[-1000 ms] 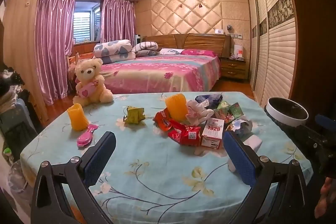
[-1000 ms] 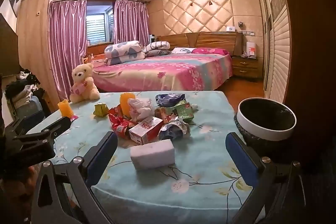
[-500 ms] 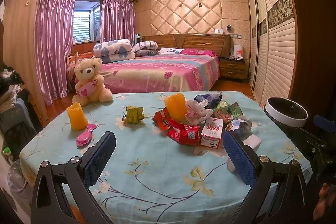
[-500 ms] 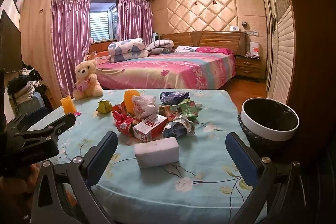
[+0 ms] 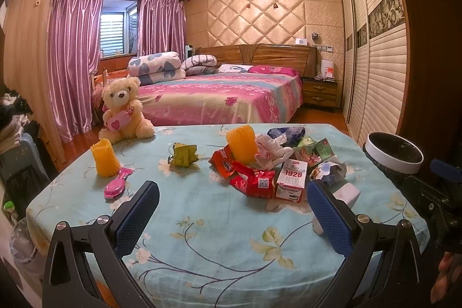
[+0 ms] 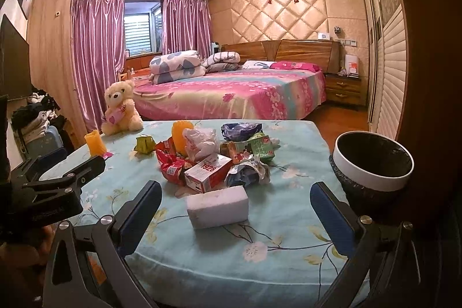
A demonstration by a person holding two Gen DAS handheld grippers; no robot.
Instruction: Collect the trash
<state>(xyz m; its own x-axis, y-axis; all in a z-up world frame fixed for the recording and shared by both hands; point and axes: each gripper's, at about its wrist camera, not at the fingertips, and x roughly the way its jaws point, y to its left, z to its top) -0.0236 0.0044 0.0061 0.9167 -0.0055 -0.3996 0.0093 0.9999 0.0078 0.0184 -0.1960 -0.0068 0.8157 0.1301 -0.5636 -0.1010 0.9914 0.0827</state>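
A heap of trash lies mid-table: red snack wrappers (image 5: 254, 181) (image 6: 171, 167), a "1928" carton (image 5: 291, 178) (image 6: 208, 173), a white plastic bag (image 5: 270, 149) (image 6: 199, 141), green packets (image 5: 316, 152) (image 6: 254, 147), a blue bag (image 6: 240, 130) and crumpled wrap (image 6: 247, 172). A yellow-green wrapper (image 5: 183, 154) (image 6: 145, 144) lies apart to the left. A white-rimmed trash bin (image 5: 393, 152) (image 6: 374, 163) stands at the table's right edge. My left gripper (image 5: 232, 214) is open and empty above the near table. My right gripper (image 6: 235, 214) is open and empty, just behind a white foam block (image 6: 218, 207).
The table (image 5: 202, 235) wears a blue floral cloth. On it stand two orange cups (image 5: 104, 156) (image 5: 242, 142), a pink hairbrush (image 5: 117, 185) and a teddy bear (image 5: 122, 110). A bed (image 5: 225, 97) lies beyond. A louvred wardrobe (image 5: 378, 77) runs along the right.
The right gripper has drifted slightly left and nearer the table; the foam block now sits more central between its fingers. The left view has hardly shifted. Both grippers stay open.
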